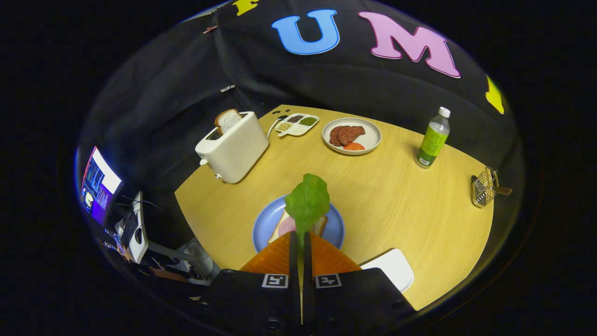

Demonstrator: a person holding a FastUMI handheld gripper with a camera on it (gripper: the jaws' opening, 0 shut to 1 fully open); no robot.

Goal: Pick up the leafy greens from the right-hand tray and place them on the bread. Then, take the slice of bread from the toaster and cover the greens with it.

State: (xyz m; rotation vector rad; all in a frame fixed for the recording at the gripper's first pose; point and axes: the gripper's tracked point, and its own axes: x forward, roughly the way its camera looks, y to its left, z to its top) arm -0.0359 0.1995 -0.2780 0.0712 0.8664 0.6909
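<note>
The fingers (301, 240) pinch the crinkled green lettuce leaf (307, 201) above the open-faced bread slice (321, 226) on the round blue plate (262, 228); the toaster's bread slice (227, 120) waits untouched.

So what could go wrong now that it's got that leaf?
1. The tool pinches only the stem end of the leafy greens, so the leaf could slip free above the blue plate.
2. The bread below is small, and the floppy leaf might land partly off it.
3. The toaster stands close by; a swing toward its slice could bump it.
</note>
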